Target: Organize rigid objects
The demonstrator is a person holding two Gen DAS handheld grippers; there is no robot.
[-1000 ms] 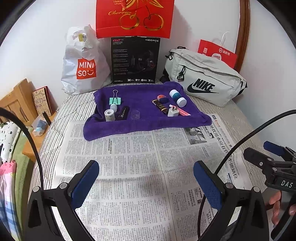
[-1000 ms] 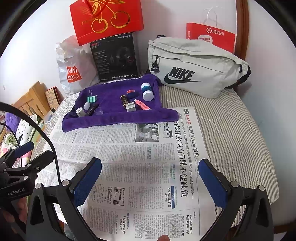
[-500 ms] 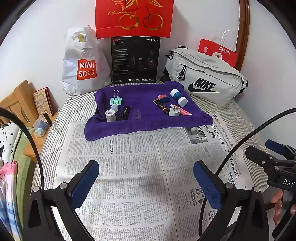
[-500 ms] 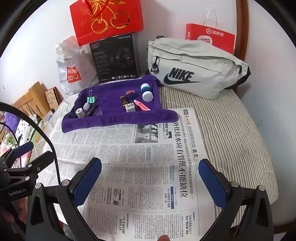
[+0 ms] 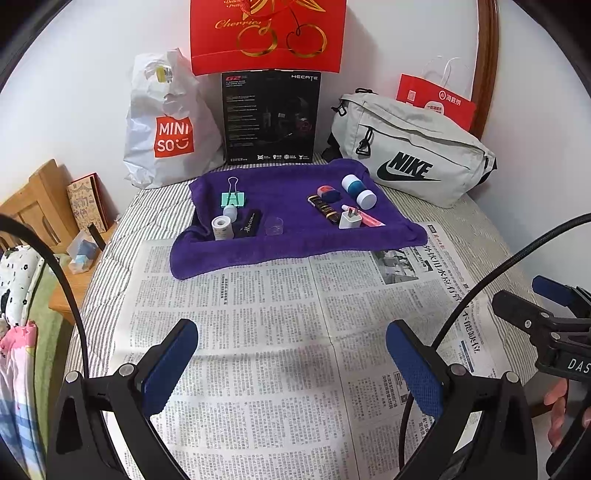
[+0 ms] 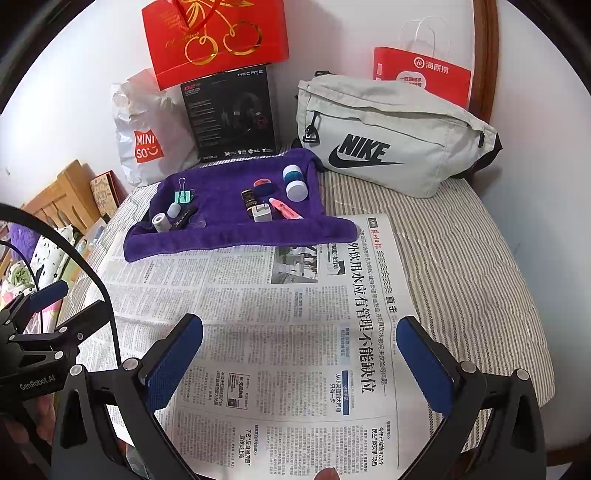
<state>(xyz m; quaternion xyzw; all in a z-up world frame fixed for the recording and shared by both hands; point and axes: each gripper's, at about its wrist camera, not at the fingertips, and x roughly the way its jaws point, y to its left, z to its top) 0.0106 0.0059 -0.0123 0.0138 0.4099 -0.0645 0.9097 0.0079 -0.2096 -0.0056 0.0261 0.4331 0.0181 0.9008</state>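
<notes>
A purple towel (image 5: 295, 243) lies on the bed at the far end of a newspaper (image 5: 258, 332). On its left sit a green binder clip (image 5: 232, 198), a small white roll (image 5: 221, 227), a black tube (image 5: 248, 227) and a clear cap (image 5: 274, 226). On its right sit a white and teal bottle (image 5: 357, 191), a brown tube (image 5: 325, 208), a white charger plug (image 5: 350, 219) and a pink marker (image 5: 367, 218). My left gripper (image 5: 291, 350) is open and empty above the newspaper. My right gripper (image 6: 299, 345) is open and empty too, well short of the towel (image 6: 229, 236).
Against the wall stand a white Miniso bag (image 5: 166, 125), a black box (image 5: 271, 116), a red gift bag (image 5: 267, 33), a grey Nike bag (image 5: 410, 151) and a red paper bag (image 5: 436, 103). A wooden bedside stand (image 5: 55, 221) is at the left. The bed drops off at right.
Both grippers have drifted very slightly; the scene sits a touch lower in the left wrist view. Nothing was grasped or moved.
</notes>
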